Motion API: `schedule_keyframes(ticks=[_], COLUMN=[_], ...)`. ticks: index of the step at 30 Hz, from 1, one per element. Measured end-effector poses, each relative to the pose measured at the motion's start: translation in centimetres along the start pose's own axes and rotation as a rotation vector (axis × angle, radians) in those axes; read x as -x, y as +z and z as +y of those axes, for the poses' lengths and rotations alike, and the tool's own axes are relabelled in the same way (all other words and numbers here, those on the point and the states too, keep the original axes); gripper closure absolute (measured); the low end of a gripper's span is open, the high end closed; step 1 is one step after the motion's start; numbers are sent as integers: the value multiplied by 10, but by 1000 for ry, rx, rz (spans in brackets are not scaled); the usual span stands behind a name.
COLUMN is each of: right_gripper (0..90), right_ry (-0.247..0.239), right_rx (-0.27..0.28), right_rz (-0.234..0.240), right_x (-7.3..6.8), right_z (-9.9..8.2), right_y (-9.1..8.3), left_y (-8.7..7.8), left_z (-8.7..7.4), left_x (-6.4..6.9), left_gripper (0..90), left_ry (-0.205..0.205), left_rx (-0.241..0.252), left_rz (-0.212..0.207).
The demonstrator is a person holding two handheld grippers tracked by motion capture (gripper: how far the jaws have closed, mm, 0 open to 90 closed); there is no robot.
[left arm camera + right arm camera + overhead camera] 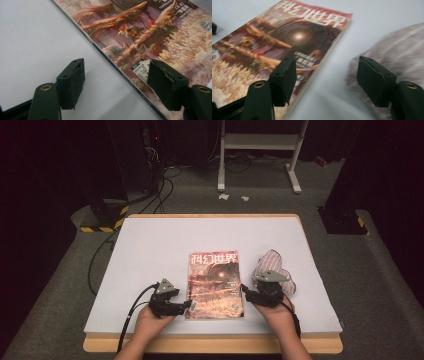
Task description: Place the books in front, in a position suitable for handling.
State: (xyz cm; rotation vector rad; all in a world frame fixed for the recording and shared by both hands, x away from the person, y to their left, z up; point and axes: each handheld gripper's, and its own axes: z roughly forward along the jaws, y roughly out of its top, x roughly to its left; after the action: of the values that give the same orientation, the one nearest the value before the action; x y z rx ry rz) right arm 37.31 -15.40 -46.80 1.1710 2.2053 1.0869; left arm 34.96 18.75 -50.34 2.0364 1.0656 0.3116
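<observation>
Here the glossy red-orange magazine [215, 285] is lying flat mid-desk [150, 245], both the left gripper [116, 82] and right gripper [324, 80] gaping empty astride its edges, while the right gripper view is blurring a mottled grey-pink cloth bundle [397, 52].

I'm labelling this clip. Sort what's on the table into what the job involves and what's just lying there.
In the job:
magazine, closed, flat on the table
left gripper, open at its near left edge
right gripper, open at its right edge

Lying about:
patterned cloth, bunched to the right of the magazine
white table cover
</observation>
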Motion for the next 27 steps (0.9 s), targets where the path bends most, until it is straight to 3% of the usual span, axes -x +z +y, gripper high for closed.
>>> schedule_keyframes(ticks=[3, 10, 19, 25, 27], right_gripper=[328, 341, 337, 363, 362], right_ry=[-1, 4, 69, 49, 43], right_rx=[-6, -90, -88, -89, -88], right_rz=[18, 60, 91, 123, 111], right_x=[-7, -22, -19, -26, -29], right_z=[-4, -15, -23, -23, -23], right_y=[5, 27, 27, 28, 28], left_y=[1, 7, 14, 20, 21], left_z=[1, 5, 10, 13, 13], left_x=[2, 10, 18, 25, 26], left_gripper=[289, 264, 258, 213, 210], left_ry=[5, 14, -2, 4, 6], left_rx=[-7, -8, -25, -21, -20], left_rz=[2, 7, 13, 19, 25])
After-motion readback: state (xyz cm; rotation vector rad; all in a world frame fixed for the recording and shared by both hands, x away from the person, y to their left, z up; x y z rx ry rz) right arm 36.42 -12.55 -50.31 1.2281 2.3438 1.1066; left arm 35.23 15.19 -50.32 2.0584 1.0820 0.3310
